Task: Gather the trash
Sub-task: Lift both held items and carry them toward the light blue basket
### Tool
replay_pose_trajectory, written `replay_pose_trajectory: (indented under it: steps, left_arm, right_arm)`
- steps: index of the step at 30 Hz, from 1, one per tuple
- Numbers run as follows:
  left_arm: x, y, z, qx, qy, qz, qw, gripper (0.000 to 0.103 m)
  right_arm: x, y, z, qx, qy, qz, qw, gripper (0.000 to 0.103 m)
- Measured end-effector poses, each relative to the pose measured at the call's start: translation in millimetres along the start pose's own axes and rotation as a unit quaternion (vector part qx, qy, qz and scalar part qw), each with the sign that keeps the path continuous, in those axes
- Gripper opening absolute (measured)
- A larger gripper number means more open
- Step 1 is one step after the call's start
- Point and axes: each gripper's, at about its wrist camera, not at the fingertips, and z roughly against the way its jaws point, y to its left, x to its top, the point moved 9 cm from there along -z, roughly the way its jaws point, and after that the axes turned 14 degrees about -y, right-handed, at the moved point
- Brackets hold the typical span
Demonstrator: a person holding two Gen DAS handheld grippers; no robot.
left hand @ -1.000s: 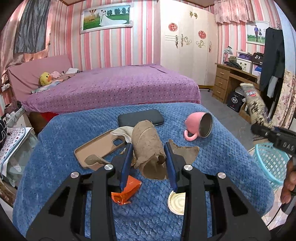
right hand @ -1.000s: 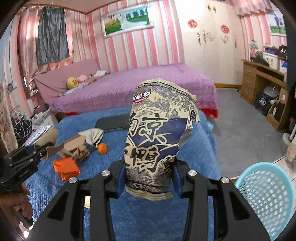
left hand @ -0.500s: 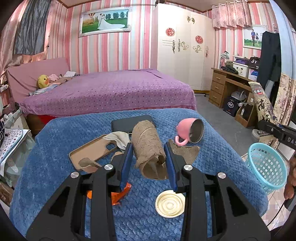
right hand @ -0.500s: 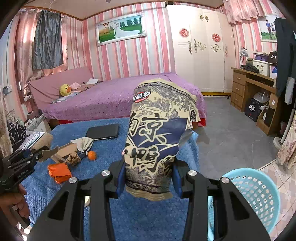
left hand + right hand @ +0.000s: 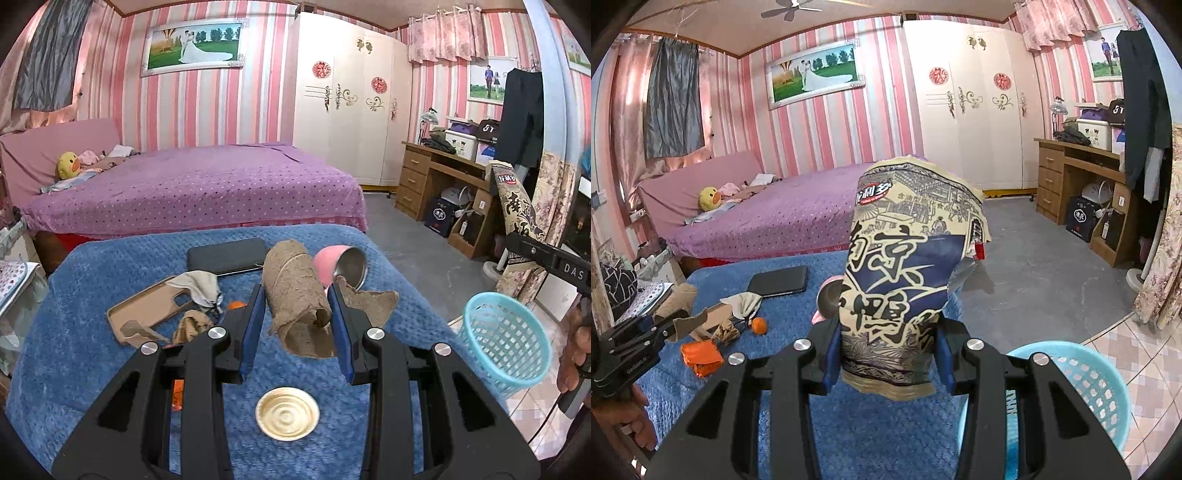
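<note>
My right tool [image 5: 889, 360] is clenched on the printed snack bag [image 5: 905, 273], holding it upright above the near edge of the blue-covered worktop [image 5: 798, 306], with the blue basket [image 5: 1082, 384] just to the right of it on the floor. My left tool [image 5: 297, 334] grips the brown cardboard roll [image 5: 295, 295], lifted over the worktop, with the gold lid [image 5: 287, 413] lying below it.

The bag is tall and floppy, and only its lower part is pinched. If I let go before it is squarely over the basket, it could catch the rim and slide to the floor. The basket looks light, so a knock from the bag or tool may tip it. The roll is torn and soft; squeezing harder could crush it, and swinging it right may sweep the pink cup [image 5: 334, 267] beside it off the worktop.
</note>
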Motion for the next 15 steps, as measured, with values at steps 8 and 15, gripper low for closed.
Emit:
replay_pose_trajectory:
  steps: [8, 15]
  left_arm:
    - [8.2, -28.9, -6.0, -0.018, -0.001, 0.005, 0.9998, 0.034]
    - [19.9, -78.4, -9.9, -0.048, -0.008, -0.011, 0.9987, 0.034]
  right_arm:
    - [9.5, -26.7, 6.5, -0.019, -0.012, -0.008, 1.000, 0.041]
    - [11.7, -51.4, 12.8, -0.038, -0.014, -0.012, 0.999, 0.042]
